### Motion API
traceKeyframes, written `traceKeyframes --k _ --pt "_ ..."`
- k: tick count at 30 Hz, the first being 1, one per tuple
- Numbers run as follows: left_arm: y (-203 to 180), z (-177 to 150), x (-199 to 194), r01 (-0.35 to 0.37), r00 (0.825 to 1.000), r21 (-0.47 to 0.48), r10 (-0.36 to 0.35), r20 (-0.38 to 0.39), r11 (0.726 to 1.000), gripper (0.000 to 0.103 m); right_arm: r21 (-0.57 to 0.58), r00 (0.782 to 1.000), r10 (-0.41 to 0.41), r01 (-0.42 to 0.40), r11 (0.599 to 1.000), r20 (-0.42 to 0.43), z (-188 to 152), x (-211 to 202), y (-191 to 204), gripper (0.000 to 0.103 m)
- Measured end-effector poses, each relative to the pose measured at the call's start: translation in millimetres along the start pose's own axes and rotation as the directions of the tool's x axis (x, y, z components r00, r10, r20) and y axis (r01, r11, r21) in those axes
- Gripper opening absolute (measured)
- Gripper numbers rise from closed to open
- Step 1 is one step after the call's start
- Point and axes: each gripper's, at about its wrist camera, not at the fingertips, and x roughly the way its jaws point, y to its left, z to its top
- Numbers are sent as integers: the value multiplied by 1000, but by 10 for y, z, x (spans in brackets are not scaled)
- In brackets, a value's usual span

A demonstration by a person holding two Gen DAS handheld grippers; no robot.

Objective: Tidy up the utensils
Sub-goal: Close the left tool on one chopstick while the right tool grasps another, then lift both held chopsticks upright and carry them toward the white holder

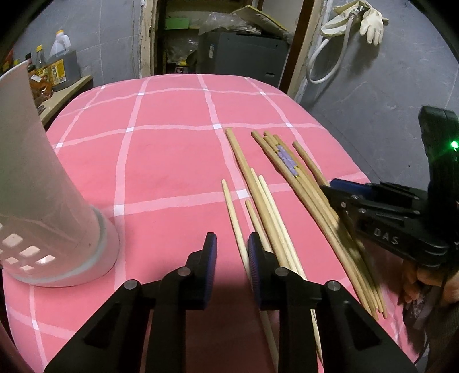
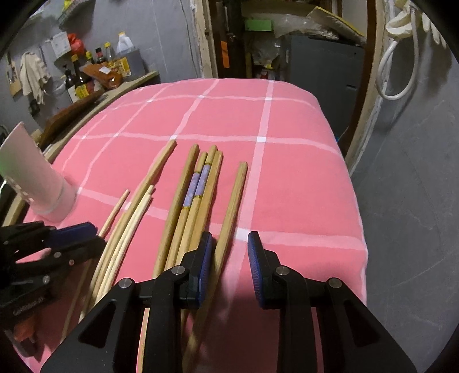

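Several wooden chopsticks (image 1: 266, 200) lie side by side on the pink checked cloth (image 1: 172, 160); two carry purple bands (image 1: 287, 160). They also show in the right wrist view (image 2: 198, 195). A white perforated utensil holder (image 1: 43, 206) stands at the left; it shows in the right wrist view (image 2: 37, 183) too. My left gripper (image 1: 231, 249) is open, low over the cloth, a pale chopstick (image 1: 233, 218) between its fingers. My right gripper (image 2: 229, 252) is open, the rightmost chopstick (image 2: 232, 206) running between its fingers. It also shows in the left wrist view (image 1: 384, 212).
Bottles and jars (image 2: 94, 71) stand on a wooden counter (image 2: 86, 106) beyond the table's left side. A grey cabinet (image 1: 243, 54) and a doorway stand behind the table. A hose and gloves (image 1: 364, 20) hang on the right wall. The cloth drops off at the right edge (image 2: 355, 200).
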Motion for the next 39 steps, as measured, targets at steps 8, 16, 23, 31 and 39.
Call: traceKeyframes --k 8,16,23,31,39 --pt "-21 77 43 9 999 -2 -9 -40 1000 14 69 998 50 -47 996 -39 84 50 -77 10" --pt "25 59 -37 87 995 -67 -91 -49 994 3 240 982 187 -182 954 3 -25 -103 -225 5" --pt "-7 -70 -436 122 987 -33 -118 106 992 3 235 955 212 -259 937 208 -165 -582 -131 5" --pt "128 -148 -1093 136 910 -56 -103 402 989 3 60 803 255 -338 939 538 -170 -1166 425 5" --pt "539 -1 -1798 101 793 -100 -19 609 990 3 -53 639 345 -430 901 687 178 -1294 958 5"
